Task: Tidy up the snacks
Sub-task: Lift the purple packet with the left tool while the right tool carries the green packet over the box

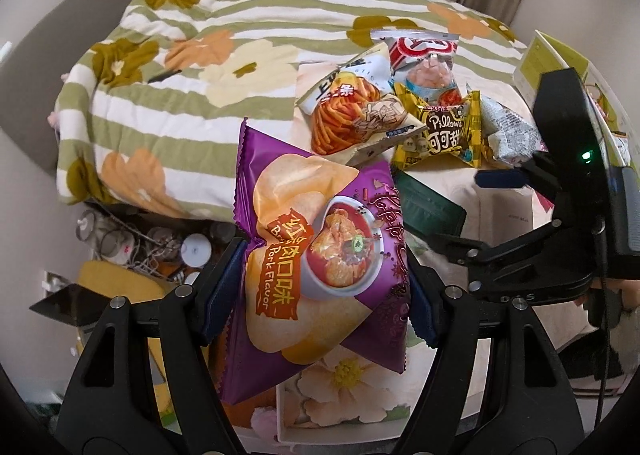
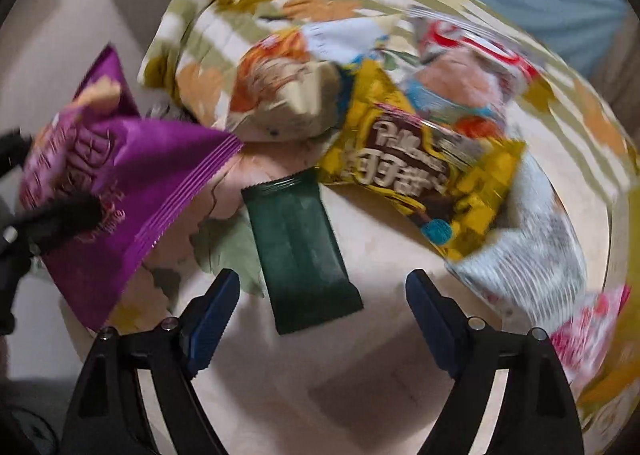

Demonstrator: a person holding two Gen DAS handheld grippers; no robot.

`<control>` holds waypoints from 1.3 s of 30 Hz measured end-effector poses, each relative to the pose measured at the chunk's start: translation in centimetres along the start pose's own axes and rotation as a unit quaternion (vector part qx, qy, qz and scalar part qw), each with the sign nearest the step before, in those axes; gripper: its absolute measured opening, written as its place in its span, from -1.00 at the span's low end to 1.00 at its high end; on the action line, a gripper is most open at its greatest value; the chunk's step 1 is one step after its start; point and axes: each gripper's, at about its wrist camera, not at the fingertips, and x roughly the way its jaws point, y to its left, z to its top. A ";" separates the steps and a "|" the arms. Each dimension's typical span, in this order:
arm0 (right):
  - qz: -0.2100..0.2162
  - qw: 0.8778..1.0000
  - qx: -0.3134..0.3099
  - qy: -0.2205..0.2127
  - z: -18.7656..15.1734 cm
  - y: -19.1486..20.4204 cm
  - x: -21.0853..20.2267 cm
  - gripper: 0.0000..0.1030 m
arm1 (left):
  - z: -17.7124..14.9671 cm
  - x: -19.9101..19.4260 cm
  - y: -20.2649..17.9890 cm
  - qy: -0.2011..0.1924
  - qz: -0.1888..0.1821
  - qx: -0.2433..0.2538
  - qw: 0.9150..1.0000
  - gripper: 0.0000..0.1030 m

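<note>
Left claw [image 1: 320, 287]: clenched on the purple chip bag [image 1: 320, 239], its blue pads pressing the bag's two sides; the bag is lifted clear of the surface and tilted, its crimped top edge toward 11 o'clock. In the right wrist view the same purple chip bag [image 2: 120, 183] appears at 9 o'clock, with a black finger of the left claw across it.

Right claw [image 2: 320, 303]: released, its jaws spread wide and holding nothing, hovering over the pale tabletop [image 2: 360, 375]. Just ahead of it, between the fingers toward 12 o'clock, lies the dark green sachet [image 2: 302, 251], flat on the tabletop. That view is motion-blurred.

Beyond the sachet, from 12 to 2 o'clock, the remaining snacks lie in a loose, overlapping cluster: a yellow Pillows packet [image 2: 424, 179], a white bag of orange sticks [image 1: 352, 111] at its 10 o'clock, a red-and-white bag [image 1: 424, 63] behind both, and a silver-grey packet [image 1: 508, 131] at the yellow packet's 3 o'clock, touching it.

Background: a green-striped flowered blanket [image 1: 192, 95] lies bunched from 10 to 12 o'clock behind the cluster.
</note>
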 end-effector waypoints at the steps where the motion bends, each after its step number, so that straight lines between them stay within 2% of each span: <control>1: 0.001 1.000 -0.012 0.003 0.2 0.3 0.2 0.59 | 0.0 0.0 0.0 0.000 0.000 -0.002 1.000 0.34; 7: -0.006 0.997 -0.071 0.021 0.9 1.3 2.4 0.57 | -0.3 0.2 0.3 0.004 0.002 -0.010 1.000 0.34; 11: -0.003 0.997 -0.081 0.016 1.3 1.4 3.4 0.12 | -0.4 0.2 0.5 0.006 0.002 -0.015 1.000 0.34; 12: -0.004 0.997 -0.082 0.012 1.4 1.5 3.4 0.06 | -0.4 0.2 0.5 0.006 0.002 -0.016 1.000 0.34; 13: -0.004 0.996 -0.083 0.010 1.8 1.6 3.5 -0.13 | -0.4 0.2 0.5 0.006 0.001 -0.017 1.000 0.34; 14: -0.002 0.996 -0.085 0.008 2.0 1.7 3.5 -0.20 | -0.4 0.2 0.5 0.006 0.001 -0.017 1.000 0.34; 18: -0.001 0.995 -0.096 -0.001 2.1 2.8 3.4 -0.21 | -0.2 -0.1 0.6 0.002 0.001 -0.016 1.000 0.34; 24: 0.008 0.998 -0.064 -0.022 1.9 2.7 0.9 -0.21 | 0.6 -2.1 0.7 -0.017 -0.004 -0.011 1.000 0.34; 32: -0.015 0.997 0.004 -0.070 1.1 1.2 -5.8 -0.21 | 3.1 -5.9 -0.9 -0.068 -0.029 0.023 0.997 0.34; 39: -0.062 0.986 0.100 -0.120 -1.2 -1.7 -13.5 -0.21 | 6.7 -8.4 -4.3 -0.117 -0.067 0.067 0.989 0.34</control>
